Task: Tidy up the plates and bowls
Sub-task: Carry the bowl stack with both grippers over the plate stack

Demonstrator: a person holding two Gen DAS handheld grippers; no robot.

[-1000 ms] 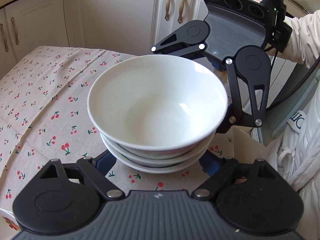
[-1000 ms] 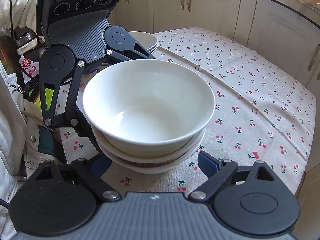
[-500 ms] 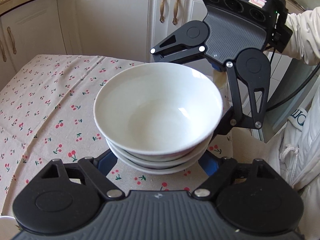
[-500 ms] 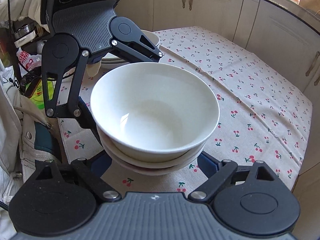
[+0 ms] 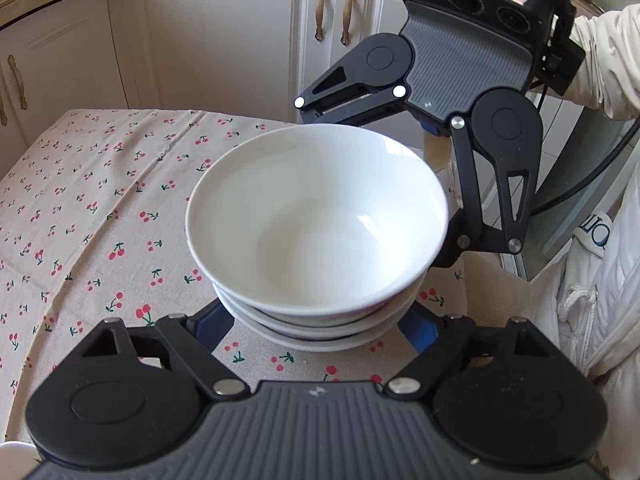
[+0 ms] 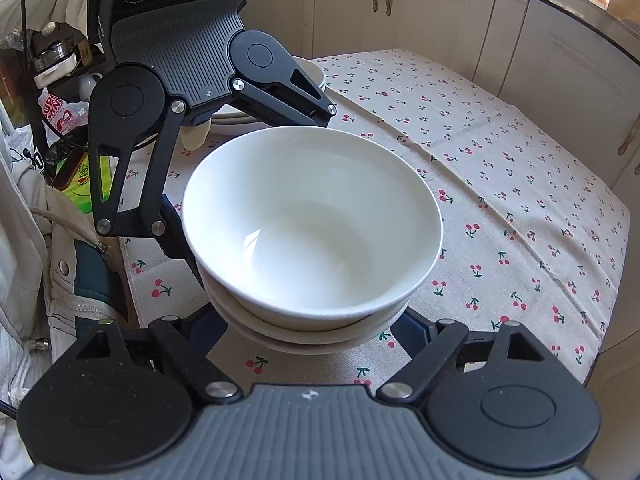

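A stack of white bowls [image 5: 316,220] is held above the cherry-print tablecloth [image 5: 80,208] between my two grippers, which face each other. My left gripper [image 5: 316,320] clasps the stack's lower bowls from the near side of its view, blue fingers [image 5: 212,322] on either side. My right gripper [image 6: 316,324] clasps the opposite side of the stack [image 6: 312,224]. Each gripper shows in the other's view, beyond the bowls: the right one [image 5: 452,128] and the left one [image 6: 168,128]. Both are shut on the stack. A second pile of plates and bowls [image 6: 240,116] stands behind the left gripper.
White cabinet doors [image 5: 224,44] stand beyond the table's far edge. The table's right edge [image 6: 612,344] drops off beside more cabinets. Bags and clutter [image 6: 68,120] lie off the table's left side. A white rim [image 5: 12,456] shows at the bottom left.
Both grippers have carried the bowl stack along above the table; the tablecloth and cabinets shifted in both views. The second pile has come nearer behind the left gripper. Grips unchanged.
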